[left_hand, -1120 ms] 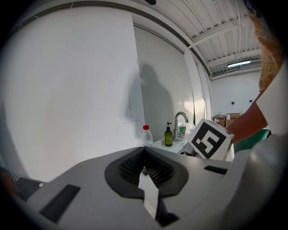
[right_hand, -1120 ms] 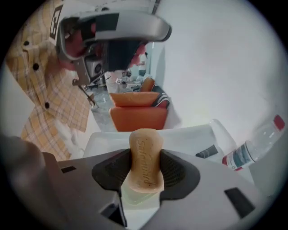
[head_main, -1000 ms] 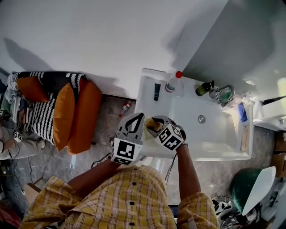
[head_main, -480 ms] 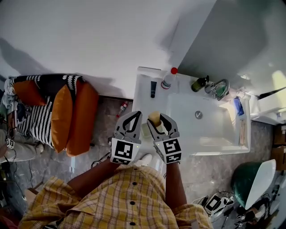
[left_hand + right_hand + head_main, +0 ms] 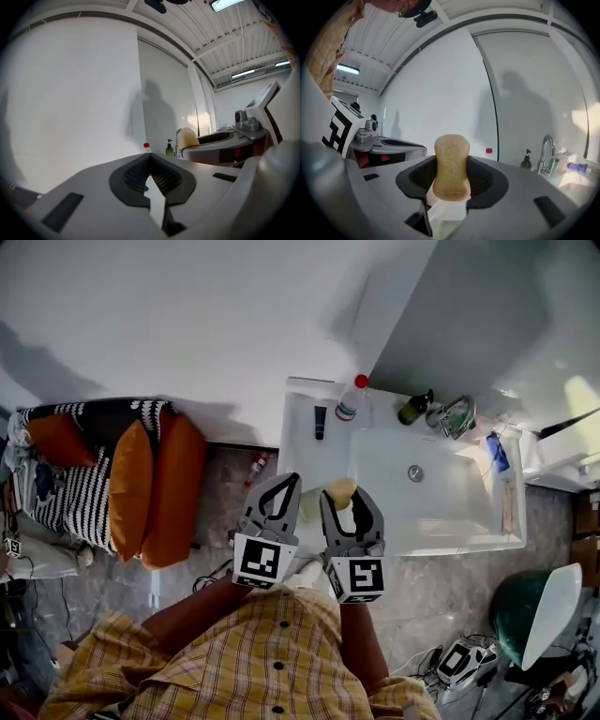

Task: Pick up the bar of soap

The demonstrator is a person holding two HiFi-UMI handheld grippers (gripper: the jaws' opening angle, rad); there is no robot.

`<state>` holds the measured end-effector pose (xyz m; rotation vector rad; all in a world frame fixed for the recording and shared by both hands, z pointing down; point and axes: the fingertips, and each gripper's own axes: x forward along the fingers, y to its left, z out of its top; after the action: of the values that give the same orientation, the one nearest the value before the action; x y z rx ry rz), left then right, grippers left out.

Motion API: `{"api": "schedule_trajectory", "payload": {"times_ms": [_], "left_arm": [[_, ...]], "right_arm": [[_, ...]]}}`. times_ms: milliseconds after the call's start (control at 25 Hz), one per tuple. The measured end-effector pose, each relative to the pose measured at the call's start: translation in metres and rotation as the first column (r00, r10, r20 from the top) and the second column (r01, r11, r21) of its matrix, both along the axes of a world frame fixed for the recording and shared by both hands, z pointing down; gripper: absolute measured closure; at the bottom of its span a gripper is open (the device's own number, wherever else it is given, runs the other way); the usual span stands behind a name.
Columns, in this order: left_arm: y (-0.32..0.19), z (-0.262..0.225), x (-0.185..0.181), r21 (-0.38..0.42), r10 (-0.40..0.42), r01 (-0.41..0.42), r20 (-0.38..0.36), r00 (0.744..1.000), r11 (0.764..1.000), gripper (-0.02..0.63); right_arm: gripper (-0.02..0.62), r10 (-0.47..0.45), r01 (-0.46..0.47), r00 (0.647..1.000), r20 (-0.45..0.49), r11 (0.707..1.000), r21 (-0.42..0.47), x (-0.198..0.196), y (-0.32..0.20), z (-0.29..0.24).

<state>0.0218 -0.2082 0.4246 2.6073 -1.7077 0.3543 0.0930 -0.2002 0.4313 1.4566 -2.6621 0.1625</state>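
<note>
The left gripper [image 5: 150,161] is clenched on nothing, while the right gripper [image 5: 451,183] grasps the bar of soap [image 5: 451,159] upright across its broad faces, lifted above the sink's [image 5: 450,547] near left corner. Pale tan, rounded and faintly speckled, it looks stiff, light and probably slippery, so a mid-bar hold suits.

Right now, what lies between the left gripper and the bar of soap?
Only one finger of the right gripper, which holds the bar of soap; the left gripper is apart. The head view shows it.
</note>
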Motion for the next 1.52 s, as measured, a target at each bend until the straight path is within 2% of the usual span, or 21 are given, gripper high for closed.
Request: {"api": "schedule_trajectory", "payload": {"times_ms": [240, 360, 640, 840, 1000, 1240, 1520], "left_arm": [[0.007, -0.008, 0.003, 0.026, 0.002, -0.001, -0.016, 1.000, 1.000, 0.595], [0.011, -0.011, 0.004, 0.044, 0.006, -0.005, -0.021, 1.000, 0.999, 0.595], [0.016, -0.015, 0.009, 0.053, 0.021, -0.020, -0.030, 0.999, 0.998, 0.595], [0.017, -0.017, 0.008, 0.072, 0.020, -0.018, -0.033, 0.999, 0.997, 0.595], [0.018, -0.013, 0.006, 0.039, 0.013, -0.012, -0.035, 0.999, 0.999, 0.595], [0.014, -0.016, 0.009, 0.067, 0.019, -0.016, -0.034, 0.999, 0.998, 0.595], [0.014, -0.012, 0.008, 0.039, 0.012, -0.011, -0.033, 0.999, 0.999, 0.595]], "right_arm": [[0.389, 0.063, -0.062, 0.998, -0.006, 0.997, 0.055, 0.009, 0.006, -0.013], [0.388, 0.075, -0.075, 0.997, -0.008, 0.996, 0.046, 0.011, 0.011, -0.012], [0.390, 0.085, -0.084, 0.996, -0.018, 0.993, 0.084, 0.012, 0.011, -0.022], [0.388, 0.088, -0.086, 0.996, -0.034, 0.995, 0.051, 0.014, 0.015, -0.014], [0.388, 0.091, -0.089, 0.995, -0.038, 0.995, 0.051, 0.015, 0.014, -0.014], [0.388, 0.091, -0.089, 0.996, -0.026, 0.994, 0.066, 0.014, 0.009, -0.018], [0.388, 0.083, -0.081, 0.996, -0.036, 0.995, 0.054, 0.012, 0.009, -0.014]]}}
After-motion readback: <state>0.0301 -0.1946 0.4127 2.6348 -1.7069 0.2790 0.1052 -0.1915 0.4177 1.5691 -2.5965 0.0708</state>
